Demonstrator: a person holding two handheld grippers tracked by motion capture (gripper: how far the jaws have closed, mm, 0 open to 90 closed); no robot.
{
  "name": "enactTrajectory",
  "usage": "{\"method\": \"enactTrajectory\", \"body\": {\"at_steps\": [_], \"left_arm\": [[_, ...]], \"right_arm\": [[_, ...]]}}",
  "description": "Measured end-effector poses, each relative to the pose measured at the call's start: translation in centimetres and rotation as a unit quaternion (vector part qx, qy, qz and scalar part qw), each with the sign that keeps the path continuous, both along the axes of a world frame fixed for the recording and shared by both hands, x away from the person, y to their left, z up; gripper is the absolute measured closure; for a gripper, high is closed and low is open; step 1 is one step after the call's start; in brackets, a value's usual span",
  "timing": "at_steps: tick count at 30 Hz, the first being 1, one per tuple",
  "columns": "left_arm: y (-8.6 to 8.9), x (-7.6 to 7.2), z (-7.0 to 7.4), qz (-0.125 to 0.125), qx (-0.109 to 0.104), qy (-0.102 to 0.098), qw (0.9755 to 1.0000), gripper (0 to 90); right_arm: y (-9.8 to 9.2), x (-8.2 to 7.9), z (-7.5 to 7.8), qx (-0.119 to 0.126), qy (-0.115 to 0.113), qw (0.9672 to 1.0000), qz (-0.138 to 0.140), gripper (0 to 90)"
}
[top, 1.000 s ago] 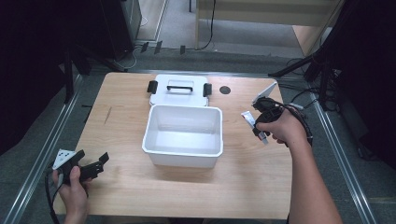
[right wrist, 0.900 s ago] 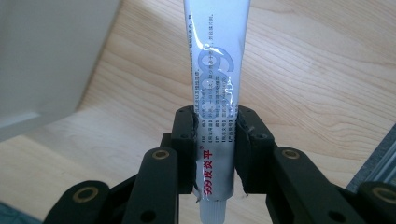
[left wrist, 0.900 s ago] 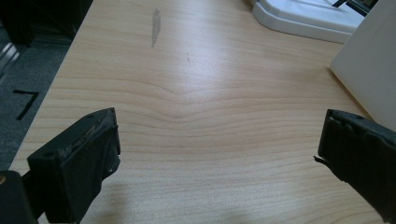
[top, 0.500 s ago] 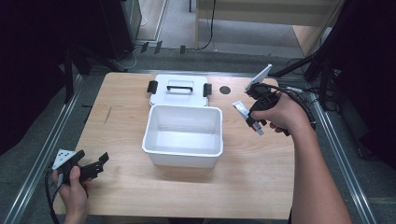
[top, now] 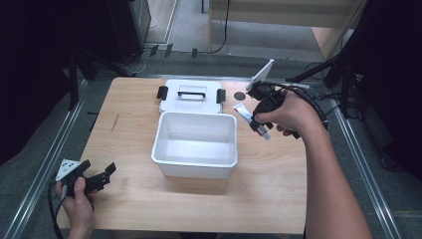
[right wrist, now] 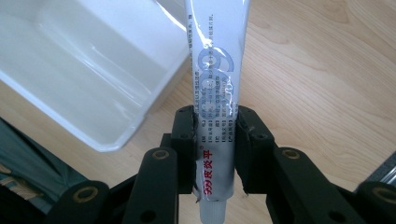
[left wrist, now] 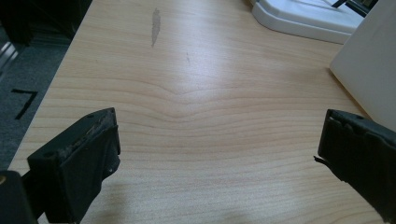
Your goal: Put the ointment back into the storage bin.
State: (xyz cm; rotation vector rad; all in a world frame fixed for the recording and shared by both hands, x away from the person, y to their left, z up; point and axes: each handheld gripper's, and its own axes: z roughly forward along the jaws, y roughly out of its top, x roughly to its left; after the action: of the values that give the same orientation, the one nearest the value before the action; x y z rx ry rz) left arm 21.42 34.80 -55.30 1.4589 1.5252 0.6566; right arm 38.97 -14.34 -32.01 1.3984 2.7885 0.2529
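A white tube with blue and red print is clamped between the jaws of my right gripper, cap end toward the camera. In the high view the right gripper holds the tube just right of the open white bin, above the table. The bin's near corner lies left of the tube. My left gripper rests low at the table's front left corner, jaws wide apart over bare wood, nothing between them.
The bin's white lid with black handle and latches lies flat behind the bin. A dark round hole sits in the tabletop right of the lid. Metal rails run along both table sides.
My right gripper has carried the tube leftward and toward the back, closer to the bin's right rim. The left gripper has stayed put.
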Motion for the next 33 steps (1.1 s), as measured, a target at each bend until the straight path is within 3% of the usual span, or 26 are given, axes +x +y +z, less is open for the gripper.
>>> {"method": "enactTrajectory", "body": {"at_steps": [20,25,27,28,29,30,31,32,33], "left_arm": [[0.0,0.0,0.0,0.000,-0.002,-0.001,1.0000,0.0],[0.0,0.0,0.0,0.000,-0.002,0.000,1.0000,0.0],[0.0,0.0,0.0,-0.001,-0.002,0.000,1.0000,0.0],[0.0,0.0,0.0,-0.001,-0.002,0.000,1.0000,0.0],[0.0,0.0,0.0,0.000,-0.002,0.000,1.0000,0.0],[0.0,0.0,0.0,0.000,-0.002,0.000,1.0000,0.0],[0.0,0.0,0.0,0.000,-0.002,0.000,1.0000,0.0],[0.0,0.0,0.0,0.000,-0.002,0.000,1.0000,0.0],[0.0,0.0,0.0,0.000,-0.002,-0.001,1.0000,0.0]], "right_arm": [[5.6,0.3,-1.0,0.011,0.006,0.9989,0.045,72.3],[6.5,0.1,-1.3,0.012,0.001,0.9974,0.071,72.3],[7.0,-0.1,-1.5,0.019,-0.008,0.9930,0.116,72.2],[7.0,-0.1,-1.5,0.019,-0.008,0.9930,0.116,72.2],[7.3,-0.2,-1.7,0.025,-0.018,0.9873,0.156,72.2],[7.3,-0.2,-1.7,0.025,-0.018,0.9873,0.156,72.2],[7.7,-0.4,-1.9,0.026,-0.031,0.9792,0.199,72.2],[7.7,-0.4,-1.9,0.026,-0.031,0.9792,0.199,72.2],[8.0,-0.6,-2.1,0.029,-0.040,0.9703,0.237,72.2]]}}
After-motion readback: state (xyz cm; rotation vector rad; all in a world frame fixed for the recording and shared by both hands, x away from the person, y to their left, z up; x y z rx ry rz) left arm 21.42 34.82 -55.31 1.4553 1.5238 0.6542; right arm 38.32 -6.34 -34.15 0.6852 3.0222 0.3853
